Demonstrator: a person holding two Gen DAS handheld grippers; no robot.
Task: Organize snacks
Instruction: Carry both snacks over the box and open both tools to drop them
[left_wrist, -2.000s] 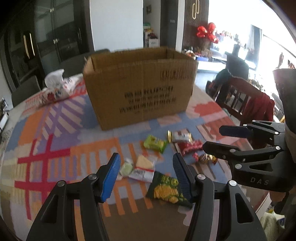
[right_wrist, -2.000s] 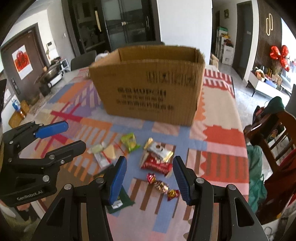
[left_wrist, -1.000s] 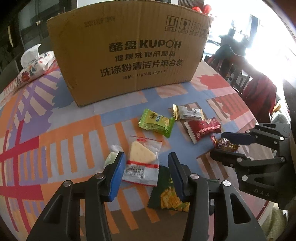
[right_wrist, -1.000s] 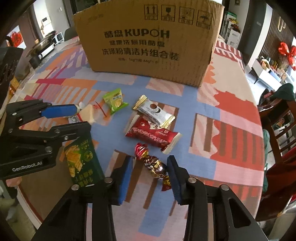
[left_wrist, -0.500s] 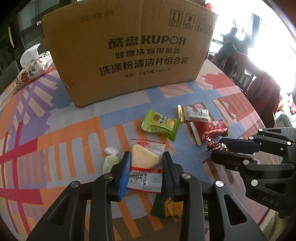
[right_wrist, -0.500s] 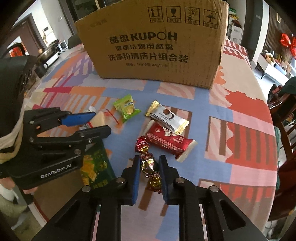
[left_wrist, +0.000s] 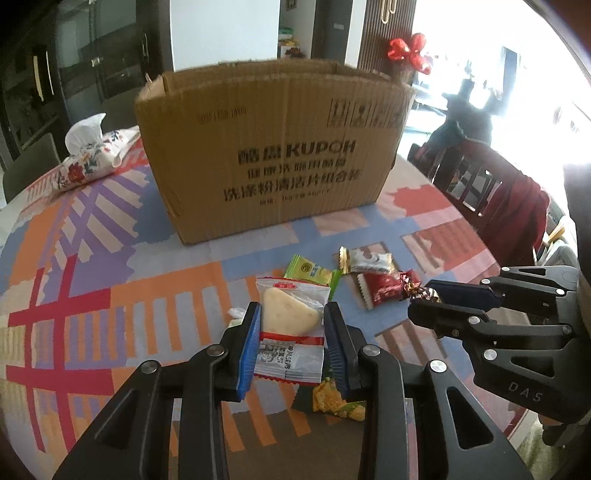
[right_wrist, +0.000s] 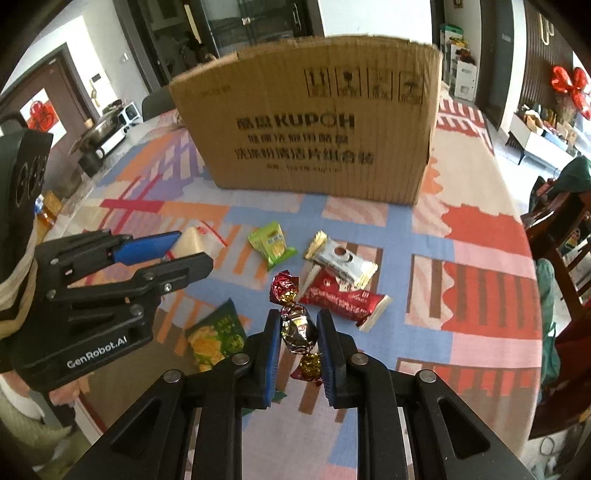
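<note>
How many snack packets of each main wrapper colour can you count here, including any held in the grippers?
Green: 3, the light green packet, the dark green cracker bag, the small pale green sweet
Red: 2, the red packet, the foil twist candy
White or clear: 2, the white packet, the clear pastry packet
Total: 7

"KUPOH" stands on the cardboard box (right_wrist: 314, 133) beyond the fingers; "GenRobot.AI" on the left gripper (right_wrist: 181, 251); "DAS" on the right gripper (left_wrist: 424, 301).

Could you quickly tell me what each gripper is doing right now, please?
Left gripper: closed on the clear-wrapped pastry.
Right gripper: closed on the foil-wrapped candy.
</note>
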